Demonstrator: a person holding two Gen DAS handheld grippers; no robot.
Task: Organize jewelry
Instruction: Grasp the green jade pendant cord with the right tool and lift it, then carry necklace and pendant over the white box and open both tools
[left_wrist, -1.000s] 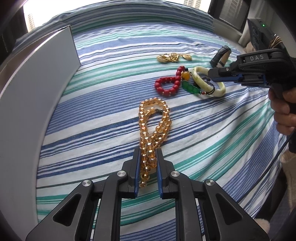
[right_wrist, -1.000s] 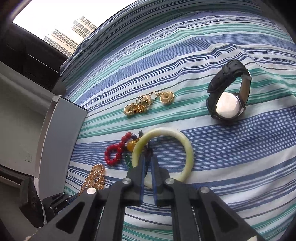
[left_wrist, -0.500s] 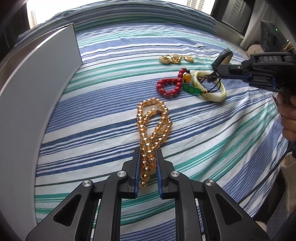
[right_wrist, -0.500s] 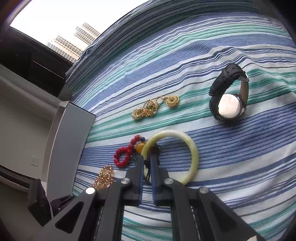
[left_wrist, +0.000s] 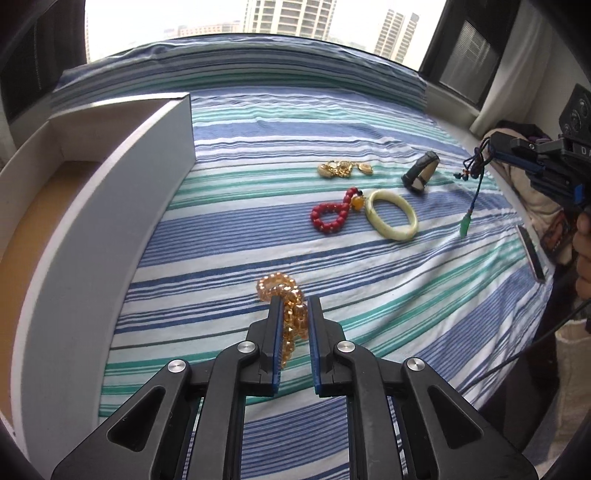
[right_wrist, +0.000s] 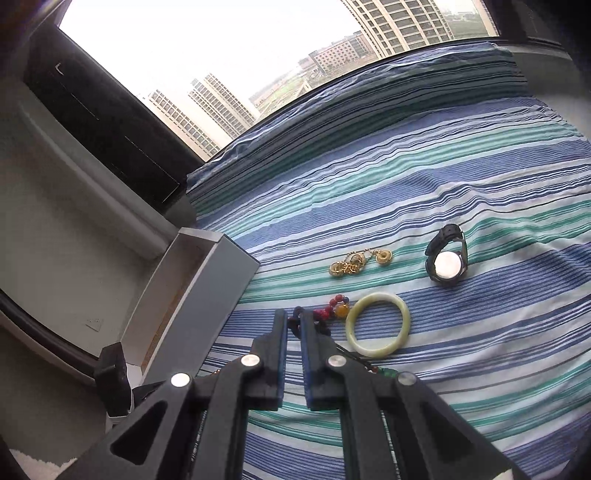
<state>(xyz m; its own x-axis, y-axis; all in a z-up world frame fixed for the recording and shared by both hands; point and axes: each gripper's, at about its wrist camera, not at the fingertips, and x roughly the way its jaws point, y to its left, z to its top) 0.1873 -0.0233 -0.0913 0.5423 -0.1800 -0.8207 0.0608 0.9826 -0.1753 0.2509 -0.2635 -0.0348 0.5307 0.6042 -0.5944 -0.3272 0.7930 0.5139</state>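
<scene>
My left gripper (left_wrist: 293, 306) is shut on an amber bead necklace (left_wrist: 284, 295) and holds it lifted above the striped bedcover, the beads hanging bunched between the fingers. My right gripper (right_wrist: 293, 321) is shut on the dark cord of a green jade pendant (left_wrist: 466, 224), which dangles in the air at the right of the left wrist view. On the bed lie a red bead bracelet (left_wrist: 330, 216), a pale jade bangle (left_wrist: 391, 216), gold jewelry (left_wrist: 343, 169) and a black watch (left_wrist: 421, 174).
A white open box (left_wrist: 110, 206) with a tan floor stands at the left edge of the bed; it also shows in the right wrist view (right_wrist: 207, 284). The striped bedcover (left_wrist: 369, 295) spreads to the window sill behind. A dark flat object (left_wrist: 530, 254) lies at the bed's right edge.
Both grippers have risen off the bed. The left lifted the amber necklace, which bunched up. The right pulled the green pendant cord away from the bangle and up to the right.
</scene>
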